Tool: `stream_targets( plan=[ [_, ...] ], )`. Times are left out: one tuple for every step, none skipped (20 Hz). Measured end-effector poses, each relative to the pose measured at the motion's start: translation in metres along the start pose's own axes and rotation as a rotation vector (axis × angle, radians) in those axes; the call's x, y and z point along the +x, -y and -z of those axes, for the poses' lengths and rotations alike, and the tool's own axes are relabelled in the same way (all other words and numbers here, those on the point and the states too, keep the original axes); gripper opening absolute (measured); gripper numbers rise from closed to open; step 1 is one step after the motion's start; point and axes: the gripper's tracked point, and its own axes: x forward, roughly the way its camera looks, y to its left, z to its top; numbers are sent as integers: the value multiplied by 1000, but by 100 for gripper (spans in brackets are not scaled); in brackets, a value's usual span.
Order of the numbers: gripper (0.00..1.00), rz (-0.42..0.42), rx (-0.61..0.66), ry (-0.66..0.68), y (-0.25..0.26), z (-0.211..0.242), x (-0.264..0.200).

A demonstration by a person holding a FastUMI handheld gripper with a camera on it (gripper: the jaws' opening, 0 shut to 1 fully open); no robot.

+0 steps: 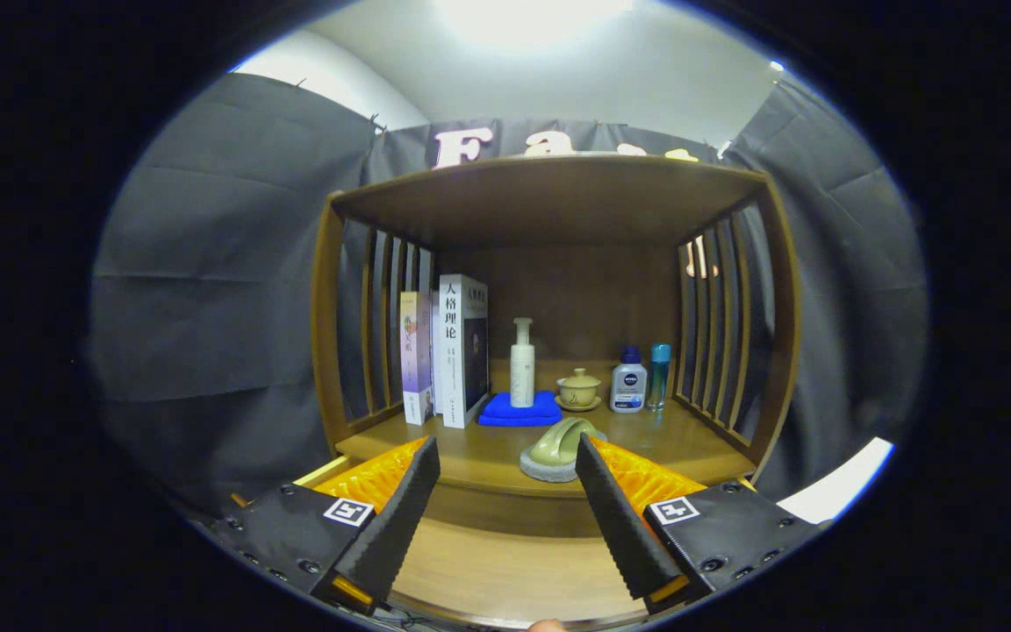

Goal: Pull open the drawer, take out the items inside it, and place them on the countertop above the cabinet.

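My gripper point(505, 449) is open and holds nothing; its fingers reach up toward the front edge of the wooden countertop point(488, 456). An olive-green ceramic piece point(561, 441) rests on a grey round pad point(545, 472) at that front edge, just ahead of the right fingertip and not touched by it. Below the edge, between my fingers, lies a bare wooden surface point(505, 570) that looks like the floor of the pulled-out drawer. Its contents, if any, are hidden by my fingers.
Further back on the countertop stand two books point(448, 351) on the left, a white pump bottle point(522, 364) on a blue cloth point(520, 410), a lidded tea cup point(578, 389), a small white bottle point(628, 382) and a teal bottle point(660, 376). Slatted sides and a wooden roof point(549, 189) enclose the shelf.
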Motion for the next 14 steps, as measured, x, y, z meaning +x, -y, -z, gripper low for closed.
stream_targets(
  plan=[
    [98,14,-6,25,4,0,-11],
    [98,28,-18,35,7,2,-20],
    [98,36,-24,31,8,8,-28],
    [98,31,-31,15,6,14,-35],
    [99,33,-43,7,6,18,-41],
    [99,46,-61,12,9,20,-48],
    [99,54,-76,23,11,19,-54],
    [99,59,-88,41,11,19,-61],
    [100,59,-100,53,9,21,-67],
    [100,65,-107,60,10,26,-74],
    [100,66,-108,56,10,33,-82],
    [100,63,-103,46,8,42,-88],
    [100,59,-96,35,7,50,-93],
    [100,59,-91,22,8,59,-97]
  ],
)
